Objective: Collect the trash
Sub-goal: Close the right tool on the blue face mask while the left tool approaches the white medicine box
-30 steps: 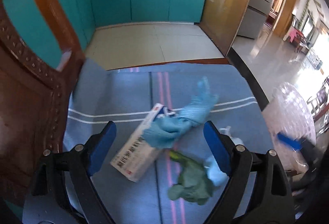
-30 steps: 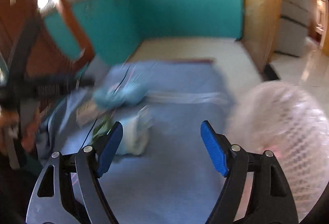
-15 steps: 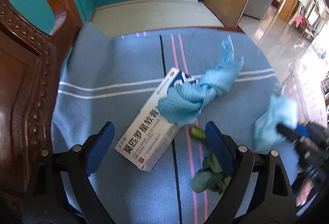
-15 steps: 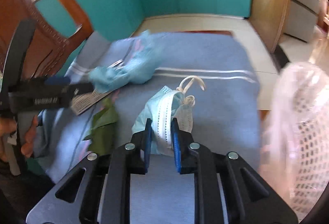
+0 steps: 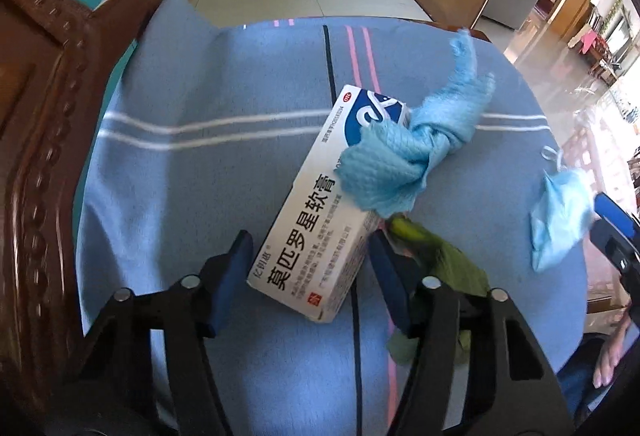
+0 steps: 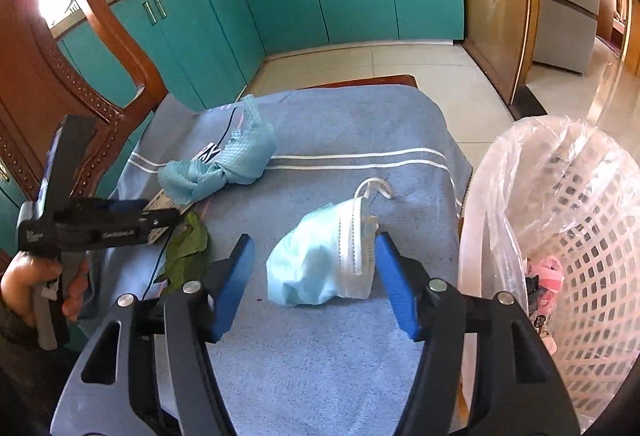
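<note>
Table: a blue striped cloth (image 6: 340, 124) covers the whole top, and every bit of rubbish lies on it.
Basket: a pale mesh waste basket (image 6: 580, 236) lined with a clear bag stands off the table's right edge, just beside the right hand's tool; something pink already sits in it.
Chair: a carved wooden chair back (image 5: 44, 124) rises at the left edge of the table.
Box: a white ointment box (image 5: 320, 220) lies flat, its long axis slanting from the near-left up to the far-right; its near end sits between the left fingers.
Rag: a knotted blue cloth scrap (image 5: 408, 152) rests on the box's far end.
Mask: a crumpled face mask (image 6: 332, 260) lies near the right edge, directly ahead of the right tool, ear loop pointing away.
Leaf: a green leaf (image 5: 444, 264) lies touching the box's right side, partly under the left tool's right finger.
Left gripper (image 5: 310, 268): jaws closing across the narrow width of the box, a sliver of cloth visible on the left side, so I judge it not yet clamped.
Right gripper (image 6: 314, 272): jaws opening, spread to either side of the mask, the right pad brushing its white edge without pinching.
What matters next: the box is the left hand's to take, squarely across its short side; the basket lies far from it, over on the right.
</note>
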Motion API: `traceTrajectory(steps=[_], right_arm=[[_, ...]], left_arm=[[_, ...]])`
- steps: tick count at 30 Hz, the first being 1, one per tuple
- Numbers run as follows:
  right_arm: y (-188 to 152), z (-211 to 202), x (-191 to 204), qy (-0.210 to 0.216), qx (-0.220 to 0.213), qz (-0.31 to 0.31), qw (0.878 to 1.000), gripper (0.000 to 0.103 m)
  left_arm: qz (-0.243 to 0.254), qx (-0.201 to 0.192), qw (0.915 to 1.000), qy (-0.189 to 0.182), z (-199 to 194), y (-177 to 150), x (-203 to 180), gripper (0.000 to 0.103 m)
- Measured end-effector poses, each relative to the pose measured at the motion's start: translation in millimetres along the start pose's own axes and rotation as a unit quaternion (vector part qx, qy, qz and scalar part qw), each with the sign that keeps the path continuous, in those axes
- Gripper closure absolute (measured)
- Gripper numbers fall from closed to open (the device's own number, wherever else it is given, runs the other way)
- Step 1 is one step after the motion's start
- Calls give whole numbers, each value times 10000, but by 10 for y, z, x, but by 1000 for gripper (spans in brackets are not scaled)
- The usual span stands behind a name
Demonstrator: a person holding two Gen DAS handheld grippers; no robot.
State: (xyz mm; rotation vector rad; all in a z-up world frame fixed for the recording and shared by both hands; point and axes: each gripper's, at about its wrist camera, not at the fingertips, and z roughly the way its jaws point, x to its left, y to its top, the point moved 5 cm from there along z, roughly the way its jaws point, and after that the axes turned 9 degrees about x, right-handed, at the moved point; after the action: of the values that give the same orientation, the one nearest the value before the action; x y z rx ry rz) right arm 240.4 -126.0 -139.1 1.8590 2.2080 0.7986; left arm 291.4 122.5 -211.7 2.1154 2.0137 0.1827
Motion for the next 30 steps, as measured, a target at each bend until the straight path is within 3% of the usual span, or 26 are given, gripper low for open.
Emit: traceTrajectory(steps=[3,9,13,17,22,26,30], right_arm=[[9,-10,-2,-70,-31,-5,10000,41],[2,65,69,-135,43,-79,9999,41],[-11,141,143,-290,115,-234,9992,41],[-42,190,202,-284,182,-372,9987,41],[-73,206,324,207,334,-512,9979,41],[-55,88,393,617,175,-587,9962,41],[-9,6,344,236,-118,-501,9984,34]], left_arm=[[81,53,9999,-33,-85,-172,-43,52],[281,-218,9983,456,-237,-463,-49,53],[346,-314,9979,449,-320,-570,-120,53],[408,-416,9971,496,-403,-588,-188,43],[340,-478,9969,527,-428,-569,-165,35],[245,-505,9967,592,-410,-504,-133,30],[179,-398,9967,678,-300,-426,-78,29]])
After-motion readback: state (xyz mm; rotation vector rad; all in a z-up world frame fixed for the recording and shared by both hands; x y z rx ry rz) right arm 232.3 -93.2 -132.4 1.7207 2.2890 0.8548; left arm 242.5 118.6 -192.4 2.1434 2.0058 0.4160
